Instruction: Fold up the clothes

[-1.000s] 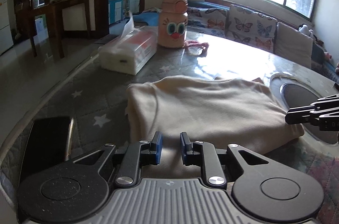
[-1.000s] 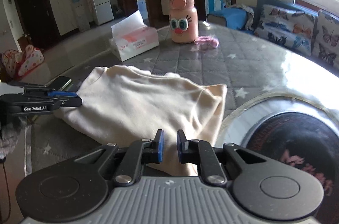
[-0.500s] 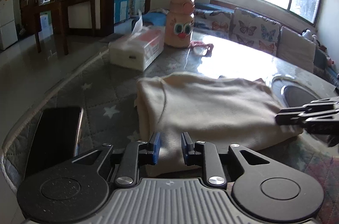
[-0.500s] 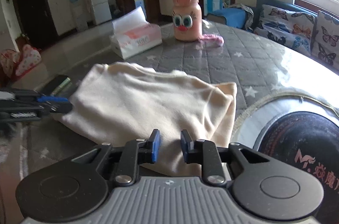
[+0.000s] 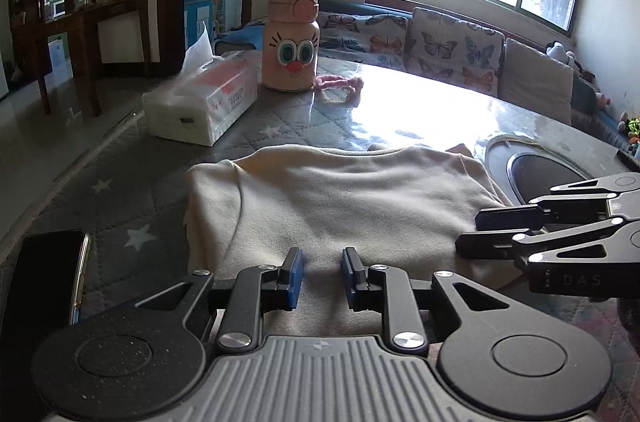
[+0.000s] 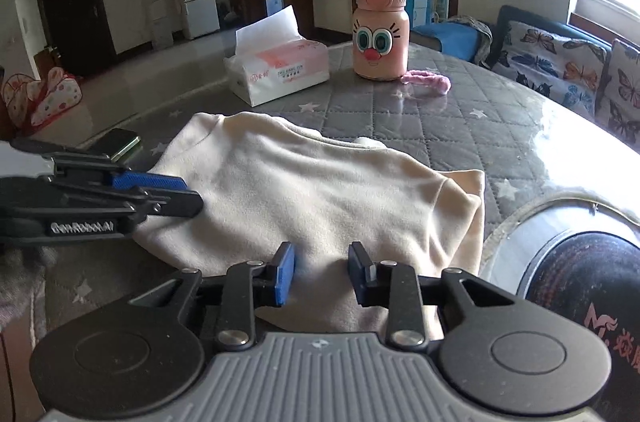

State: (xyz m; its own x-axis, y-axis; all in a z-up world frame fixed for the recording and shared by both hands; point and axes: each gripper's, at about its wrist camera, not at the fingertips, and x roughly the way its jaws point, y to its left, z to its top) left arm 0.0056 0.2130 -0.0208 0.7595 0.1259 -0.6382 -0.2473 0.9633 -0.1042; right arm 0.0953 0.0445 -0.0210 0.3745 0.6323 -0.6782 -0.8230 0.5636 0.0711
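A cream garment [image 5: 340, 206] lies folded into a rough rectangle on the quilted grey table; it also shows in the right wrist view [image 6: 320, 190]. My left gripper [image 5: 321, 276] is open, with its fingers over the garment's near edge and nothing held. My right gripper [image 6: 322, 276] is open too, over the garment's near edge at the other end. Each gripper shows side-on in the other's view, the right gripper [image 5: 496, 228] at the garment's right edge and the left gripper [image 6: 176, 192] at its left edge.
A tissue pack [image 5: 200, 102], a pink cartoon bottle [image 5: 292, 42] and a pink strap [image 5: 340, 84] stand at the far side. A black phone [image 5: 44, 282] lies at the left edge. A round dark inset [image 6: 580, 282] sits right of the garment. A sofa [image 5: 460, 50] is behind.
Both grippers have opened wider, from a narrow gap to a clear gap, and have let go of the garment, which now lies flat. The two grippers have drawn closer together.
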